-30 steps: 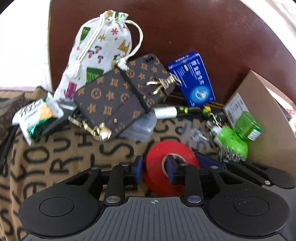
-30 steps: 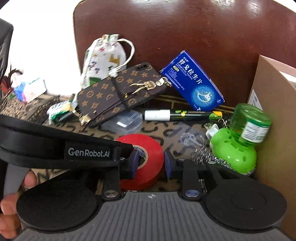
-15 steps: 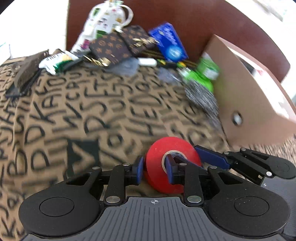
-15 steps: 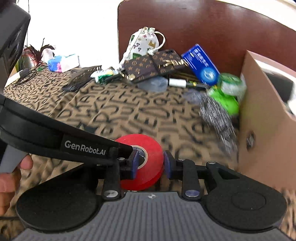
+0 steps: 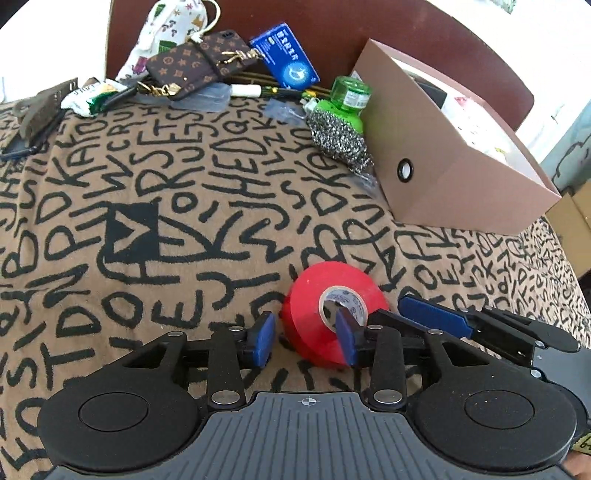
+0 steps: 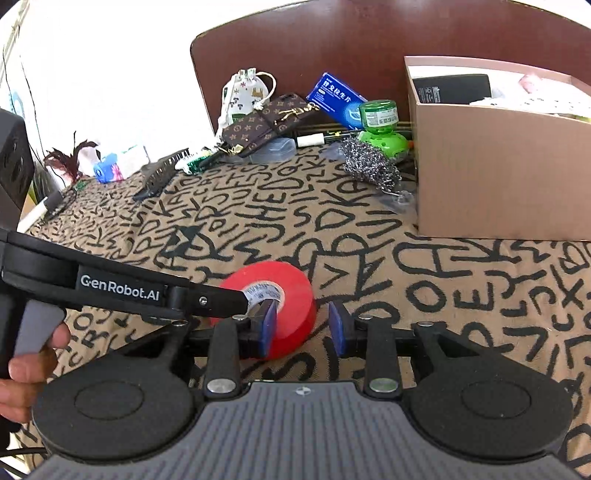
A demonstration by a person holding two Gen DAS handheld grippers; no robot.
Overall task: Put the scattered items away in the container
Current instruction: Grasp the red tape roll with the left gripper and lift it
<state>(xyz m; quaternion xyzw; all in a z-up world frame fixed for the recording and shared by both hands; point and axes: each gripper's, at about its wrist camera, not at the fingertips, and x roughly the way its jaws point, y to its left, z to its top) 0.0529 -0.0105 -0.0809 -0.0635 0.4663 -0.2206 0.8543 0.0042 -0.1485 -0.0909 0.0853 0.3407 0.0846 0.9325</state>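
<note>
A red tape roll [image 5: 306,306] [image 6: 295,284] sits tilted low over the lettered cloth, near the camera. My left gripper [image 5: 304,338] straddles its wall. Its jaws are opening: one pad is in the core, and the outer pad [image 5: 264,339] stands just off the roll. My right gripper [image 6: 301,326] straddles the opposite wall. Its inner pad [image 6: 267,325] is at the core and its outer pad [image 6: 336,328] shows a thin gap to the roll. The tan cardboard box [image 5: 461,192] [image 6: 498,177] stands at the far right, open on top.
At the far edge, against a dark red chair back [image 6: 369,44], lie a drawstring pouch [image 5: 162,33], a monogram phone case [image 5: 195,62], a blue medicine box [image 5: 284,55], a green bottle [image 5: 347,96] and a steel scourer [image 5: 340,140]. A hand [image 6: 22,373] grips the left gripper's handle.
Both grippers have drawn back from the pile with the tape roll, so the pile and box now lie farther off. The left jaws have widened and the outer pad has come off the roll.
</note>
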